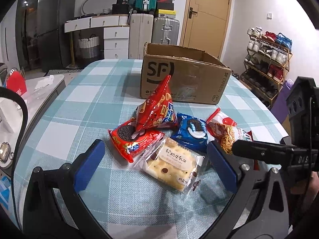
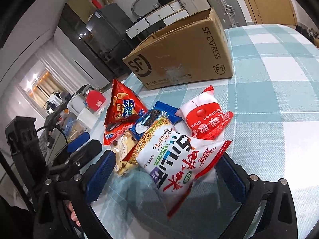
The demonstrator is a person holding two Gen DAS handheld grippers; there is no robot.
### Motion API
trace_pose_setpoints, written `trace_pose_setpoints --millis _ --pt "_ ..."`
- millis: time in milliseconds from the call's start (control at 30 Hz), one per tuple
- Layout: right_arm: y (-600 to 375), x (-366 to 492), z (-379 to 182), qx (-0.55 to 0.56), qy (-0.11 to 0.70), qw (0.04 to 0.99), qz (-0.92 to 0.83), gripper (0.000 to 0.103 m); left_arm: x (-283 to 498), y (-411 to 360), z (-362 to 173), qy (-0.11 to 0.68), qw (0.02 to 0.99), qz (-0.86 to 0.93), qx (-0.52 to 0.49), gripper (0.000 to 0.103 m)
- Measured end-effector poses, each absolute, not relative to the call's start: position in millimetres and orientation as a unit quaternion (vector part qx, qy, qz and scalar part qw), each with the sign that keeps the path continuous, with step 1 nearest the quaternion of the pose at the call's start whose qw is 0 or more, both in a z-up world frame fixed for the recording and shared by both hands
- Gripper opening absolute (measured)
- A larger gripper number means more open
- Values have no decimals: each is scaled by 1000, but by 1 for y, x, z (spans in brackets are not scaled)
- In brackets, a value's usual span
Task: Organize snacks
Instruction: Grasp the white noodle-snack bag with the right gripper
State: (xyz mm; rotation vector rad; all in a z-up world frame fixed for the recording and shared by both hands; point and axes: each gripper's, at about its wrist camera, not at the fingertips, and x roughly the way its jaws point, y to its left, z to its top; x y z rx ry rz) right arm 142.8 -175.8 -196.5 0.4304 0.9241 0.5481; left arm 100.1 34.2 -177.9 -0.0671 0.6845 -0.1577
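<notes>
Working from the cardboard box (image 1: 183, 75) as landmark, the snacks lie in a heap on the checked tablecloth (image 1: 79, 103) just in front of its printed face. Leftmost is the red cookie pack (image 1: 135, 139), with the red triangular crisp bag (image 1: 157, 107) standing on its edge above it, tip pointing up toward the box. In front of these lies the clear cracker packet (image 1: 171, 165), long axis running diagonally from near-left of the box to near-right. Next comes the blue cookie pack (image 1: 191, 131), then the noodle snack bag (image 2: 175, 163) and the white-and-red pouch (image 2: 205, 119) farthest right.

The left gripper (image 1: 155, 165) has its fingers spread wide either side of the cracker packet, holding nothing. The right gripper (image 2: 169, 179) is likewise wide, straddling the noodle snack bag, whose long axis points away toward the box, slightly skewed; whether either pad touches it I cannot tell.

The risk, as I judge it: the packets overlap, so closing on one may drag its neighbour or topple the crisp bag. Slick, air-filled wrappers could also squirt out of the pads, and the two grippers are near enough to collide.
</notes>
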Motion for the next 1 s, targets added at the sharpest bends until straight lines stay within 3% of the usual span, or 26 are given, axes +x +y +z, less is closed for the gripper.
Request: trace_pose_setpoints --millis 67,133,200,333,533,1000 --pt "-175 145 -197 211 435 836 259 99 102 34 -179 337 938 -77 -35 102" --pt "-173 147 -197 213 436 835 259 76 99 36 -180 339 937 -75 -39 102" --pt "-170 151 -198 208 439 836 255 73 99 38 -181 342 936 -74 -44 102" --pt "-164 149 -199 201 441 835 261 57 101 40 -182 343 936 -70 -50 102" --pt "-167 144 -198 203 436 839 257 51 100 42 -182 339 937 -68 -51 102" --pt "-176 143 -201 221 430 838 253 51 96 56 -182 345 933 -69 -74 102"
